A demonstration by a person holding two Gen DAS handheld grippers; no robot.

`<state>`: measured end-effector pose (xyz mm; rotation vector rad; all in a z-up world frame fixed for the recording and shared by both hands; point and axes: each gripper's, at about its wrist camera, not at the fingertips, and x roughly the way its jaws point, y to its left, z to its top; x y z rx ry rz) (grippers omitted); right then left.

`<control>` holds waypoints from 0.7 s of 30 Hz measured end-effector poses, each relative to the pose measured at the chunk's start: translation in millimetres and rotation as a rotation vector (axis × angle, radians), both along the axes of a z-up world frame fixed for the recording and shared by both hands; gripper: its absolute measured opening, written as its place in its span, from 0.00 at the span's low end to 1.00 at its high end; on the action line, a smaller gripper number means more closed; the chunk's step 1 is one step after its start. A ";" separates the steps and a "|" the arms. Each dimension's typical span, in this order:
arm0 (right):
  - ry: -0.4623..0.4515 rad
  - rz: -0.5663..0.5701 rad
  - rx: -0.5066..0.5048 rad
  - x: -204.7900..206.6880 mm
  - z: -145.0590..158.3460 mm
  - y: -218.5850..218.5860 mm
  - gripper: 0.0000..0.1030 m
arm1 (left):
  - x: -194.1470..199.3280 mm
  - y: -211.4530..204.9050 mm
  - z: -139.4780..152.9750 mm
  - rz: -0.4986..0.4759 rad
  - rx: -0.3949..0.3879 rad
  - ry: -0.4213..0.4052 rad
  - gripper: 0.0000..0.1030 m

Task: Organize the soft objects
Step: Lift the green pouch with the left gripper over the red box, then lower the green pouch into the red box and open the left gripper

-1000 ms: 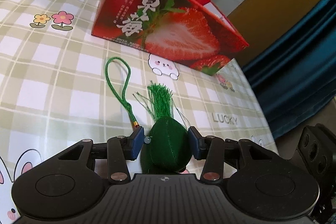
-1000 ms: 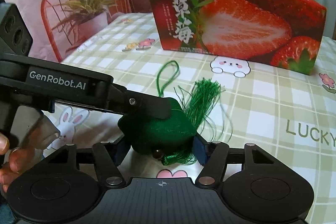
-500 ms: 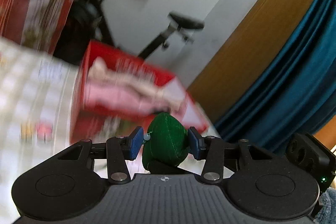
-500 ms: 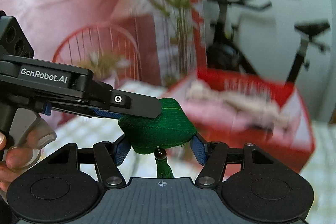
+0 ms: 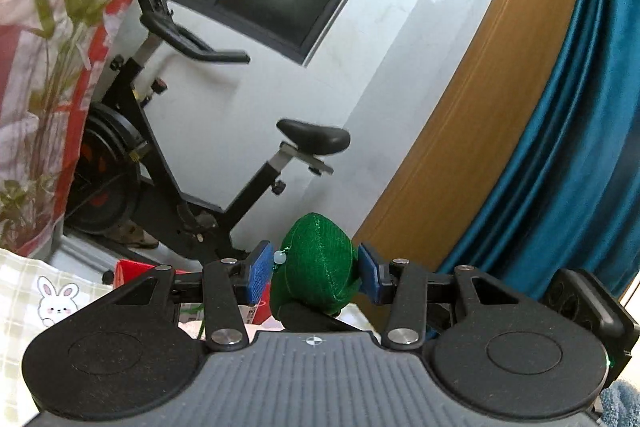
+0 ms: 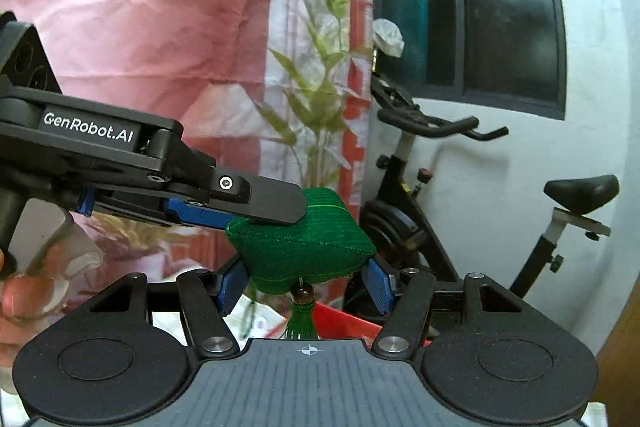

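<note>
A green stuffed sachet (image 5: 316,263) with a bead and tassel sits between the blue pads of my left gripper (image 5: 314,273), which is shut on it. In the right wrist view the same sachet (image 6: 304,251) also sits between the pads of my right gripper (image 6: 304,285), which is shut on it; the left gripper's finger (image 6: 264,199) presses on its top. The tassel (image 6: 300,327) hangs below. Both grippers hold it high above the table. The red strawberry box (image 5: 134,269) shows only as a rim below; it also shows in the right wrist view (image 6: 344,323).
A black exercise bike (image 5: 192,163) stands behind the table against a white wall. A red and white curtain with bamboo print (image 6: 200,27) hangs at the left. The checked tablecloth (image 5: 36,287) shows at the lower left. A blue curtain (image 5: 560,147) hangs at the right.
Both grippers have lifted the sachet off the tablecloth and tilted upward. The table and the box have dropped almost out of view.
</note>
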<state>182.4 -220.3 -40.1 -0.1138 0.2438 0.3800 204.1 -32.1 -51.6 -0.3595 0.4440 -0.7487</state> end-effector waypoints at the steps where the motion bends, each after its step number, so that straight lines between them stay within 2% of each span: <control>1: 0.011 -0.006 -0.008 3.9 -6.8 -0.2 0.56 | 4.9 -1.8 -6.0 -0.006 0.009 0.011 0.47; 9: 0.166 -0.063 0.000 27.3 -83.1 -15.7 0.56 | 40.3 -24.8 -81.4 -0.026 0.070 0.154 0.47; 13: 0.229 -0.094 -0.006 31.3 -113.0 -22.9 0.57 | 48.9 -33.5 -103.0 -0.019 0.133 0.176 0.51; 16: 0.277 -0.143 -0.017 36.9 -128.4 -29.9 0.59 | 54.5 -32.5 -109.7 0.024 0.210 0.159 0.64; 18: 0.305 -0.174 -0.021 38.7 -136.2 -34.9 0.60 | 56.7 -26.7 -108.8 0.058 0.250 0.145 0.78; 19: 0.311 -0.185 -0.026 37.7 -138.6 -36.9 0.64 | 55.2 -22.9 -108.2 0.073 0.270 0.136 0.82; 20: 0.314 -0.202 -0.033 37.3 -140.1 -38.2 0.68 | 53.8 -19.7 -107.8 0.088 0.293 0.129 0.94; 21: 0.311 -0.222 -0.040 35.7 -140.8 -40.0 0.76 | 53.7 -19.0 -103.9 0.114 0.327 0.123 1.00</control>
